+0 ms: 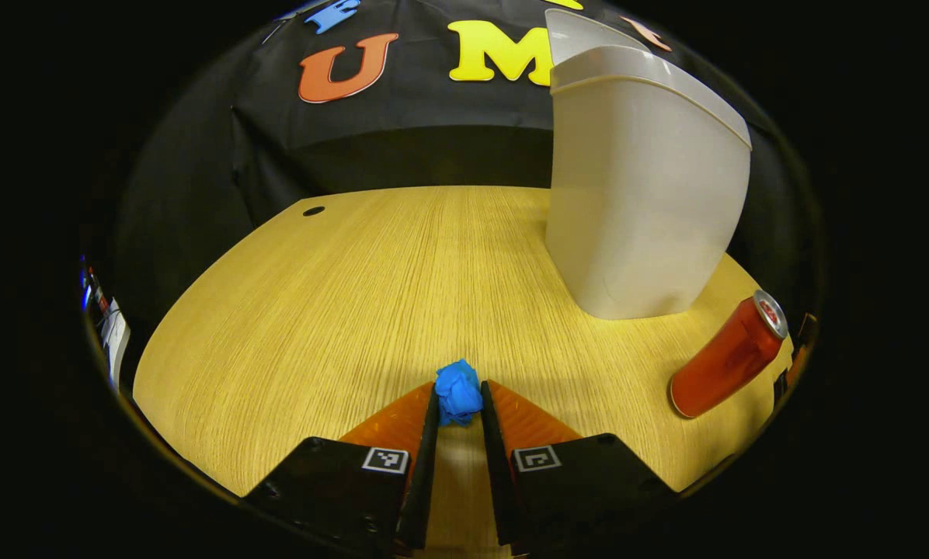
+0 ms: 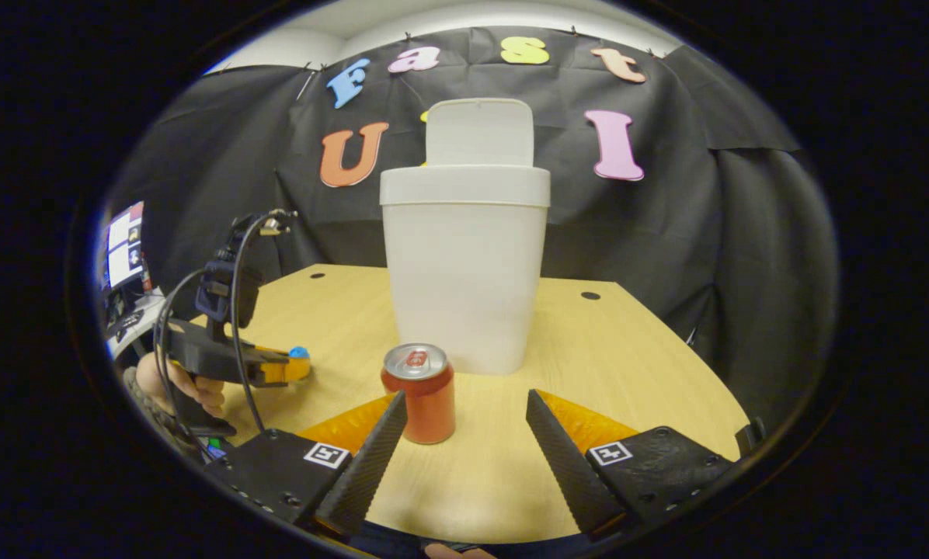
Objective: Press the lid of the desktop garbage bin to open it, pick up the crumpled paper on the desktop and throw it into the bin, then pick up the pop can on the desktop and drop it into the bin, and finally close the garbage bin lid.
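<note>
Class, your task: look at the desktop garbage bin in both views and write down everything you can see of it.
The garbage bin is a tall, off-white container that looks like smooth plastic, narrowing slightly toward its base, with a wider collar around the top. Its lid is flipped up at the back, so the bin is open. It stands upright on the wooden table, behind the red pop can, which stands apart from it. Nothing but the table touches it. Its inside is hidden.

Bin at frame centre on the desk, lid standing open. Pop can upright, lower centre, just before the bin. Right gripper fingers spread wide at bottom. Left gripper at left edge, blue paper at its tip.
</note>
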`<state>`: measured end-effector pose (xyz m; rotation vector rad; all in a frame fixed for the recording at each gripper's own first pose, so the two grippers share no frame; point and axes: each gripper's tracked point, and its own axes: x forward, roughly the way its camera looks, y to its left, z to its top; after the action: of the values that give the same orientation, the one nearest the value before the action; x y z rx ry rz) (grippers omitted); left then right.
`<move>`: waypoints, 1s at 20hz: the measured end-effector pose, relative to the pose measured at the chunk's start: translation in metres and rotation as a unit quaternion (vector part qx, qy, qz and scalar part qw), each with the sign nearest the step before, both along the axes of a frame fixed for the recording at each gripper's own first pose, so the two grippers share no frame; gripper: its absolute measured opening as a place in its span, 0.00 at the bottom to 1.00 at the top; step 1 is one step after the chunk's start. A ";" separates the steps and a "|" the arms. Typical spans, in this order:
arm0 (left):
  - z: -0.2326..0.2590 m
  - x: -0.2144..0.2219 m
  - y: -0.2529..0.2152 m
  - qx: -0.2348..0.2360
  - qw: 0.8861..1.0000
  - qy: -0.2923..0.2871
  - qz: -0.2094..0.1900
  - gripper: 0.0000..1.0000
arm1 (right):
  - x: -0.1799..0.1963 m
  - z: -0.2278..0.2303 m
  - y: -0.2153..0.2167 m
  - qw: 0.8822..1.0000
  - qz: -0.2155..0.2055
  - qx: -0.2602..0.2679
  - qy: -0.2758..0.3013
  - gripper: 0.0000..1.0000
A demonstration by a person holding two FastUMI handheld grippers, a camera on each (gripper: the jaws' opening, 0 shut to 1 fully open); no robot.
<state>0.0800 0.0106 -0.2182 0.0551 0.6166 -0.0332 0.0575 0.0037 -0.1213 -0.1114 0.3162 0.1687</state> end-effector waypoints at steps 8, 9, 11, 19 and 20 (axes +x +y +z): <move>0.067 -0.014 -0.004 -0.021 0.996 -0.084 -0.005 0.35 | 0.022 -0.028 0.032 0.999 -0.002 -0.030 0.012 0.97; 0.073 -0.016 -0.008 -0.022 0.995 -0.095 -0.007 0.35 | 0.028 -0.033 0.034 0.999 -0.005 -0.033 0.012 0.96; 0.086 -0.020 -0.008 -0.019 0.993 -0.114 -0.009 0.35 | 0.036 -0.042 0.040 0.999 -0.006 -0.032 0.017 0.96; 0.088 -0.023 -0.007 -0.018 0.993 -0.118 -0.008 0.35 | 0.061 -0.055 0.043 0.999 -0.023 -0.021 0.041 0.83; 0.087 -0.022 -0.006 -0.020 0.993 -0.117 -0.004 0.35 | 0.062 -0.053 0.042 0.999 -0.020 -0.017 0.040 0.83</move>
<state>0.0578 0.0048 -0.1315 0.0228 0.3820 -0.0468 0.1194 0.0458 -0.1742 -0.1311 0.4009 0.1277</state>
